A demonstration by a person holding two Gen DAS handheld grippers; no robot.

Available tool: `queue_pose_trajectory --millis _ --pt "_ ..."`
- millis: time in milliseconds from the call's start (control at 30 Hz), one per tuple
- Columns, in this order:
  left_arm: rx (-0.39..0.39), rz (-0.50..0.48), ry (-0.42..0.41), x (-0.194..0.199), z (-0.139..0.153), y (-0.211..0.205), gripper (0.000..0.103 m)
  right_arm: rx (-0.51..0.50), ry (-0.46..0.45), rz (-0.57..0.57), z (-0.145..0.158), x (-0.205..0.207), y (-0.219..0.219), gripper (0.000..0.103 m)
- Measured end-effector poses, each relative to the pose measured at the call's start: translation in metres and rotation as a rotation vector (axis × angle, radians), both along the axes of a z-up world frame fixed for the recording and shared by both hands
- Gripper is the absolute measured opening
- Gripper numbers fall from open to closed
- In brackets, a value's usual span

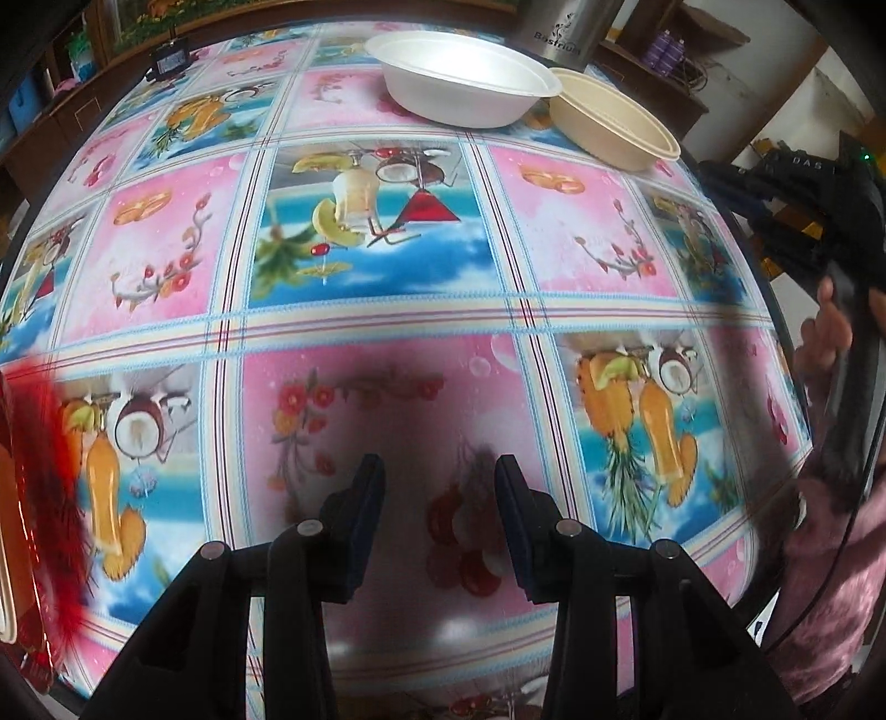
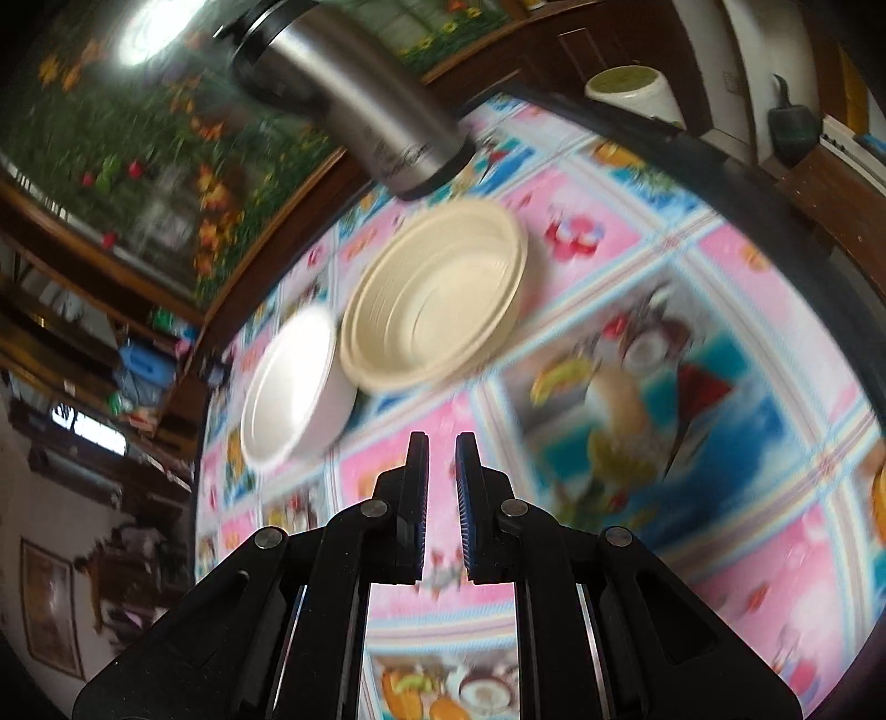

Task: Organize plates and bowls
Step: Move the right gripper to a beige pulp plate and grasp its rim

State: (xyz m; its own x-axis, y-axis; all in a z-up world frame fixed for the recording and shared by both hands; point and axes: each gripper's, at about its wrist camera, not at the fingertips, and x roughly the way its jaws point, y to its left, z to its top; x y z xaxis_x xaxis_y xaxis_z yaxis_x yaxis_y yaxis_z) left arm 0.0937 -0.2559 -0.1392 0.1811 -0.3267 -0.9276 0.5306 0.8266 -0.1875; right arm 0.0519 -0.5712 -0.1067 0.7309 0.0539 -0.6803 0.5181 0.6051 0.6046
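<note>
Two bowls are sitting on the patterned table (image 1: 354, 310): one white bowl (image 1: 462, 77) and one beige bowl (image 1: 614, 130). One steel flask (image 1: 565, 27) is standing just behind them.

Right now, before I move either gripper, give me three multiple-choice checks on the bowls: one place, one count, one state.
1. The steel flask stands:
A. behind the bowls
B. inside the white bowl
C. at the near edge

2. Bowls on the table:
A. one
B. two
C. four

3. The left gripper is:
A. shut on a bowl
B. open, holding nothing
C. shut on the flask

Key: 1 A, it rises beyond the white bowl and beige bowl. 2 B, only those two show. 3 B, bare tablecloth shows between its fingers.
</note>
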Motion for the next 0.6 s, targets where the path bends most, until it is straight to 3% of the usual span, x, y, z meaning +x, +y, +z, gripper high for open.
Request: queue_pose_trajectory --millis 267,600 --pt "-0.003 0.002 -0.003 0.009 0.000 0.002 0.042 0.126 -0.010 -0.098 -0.010 0.027 -0.047 0.019" --pt "0.004 0.027 0.001 0.014 0.002 0.014 0.043 0.116 0.088 -0.144 -0.022 0.061 -0.052 0.019"
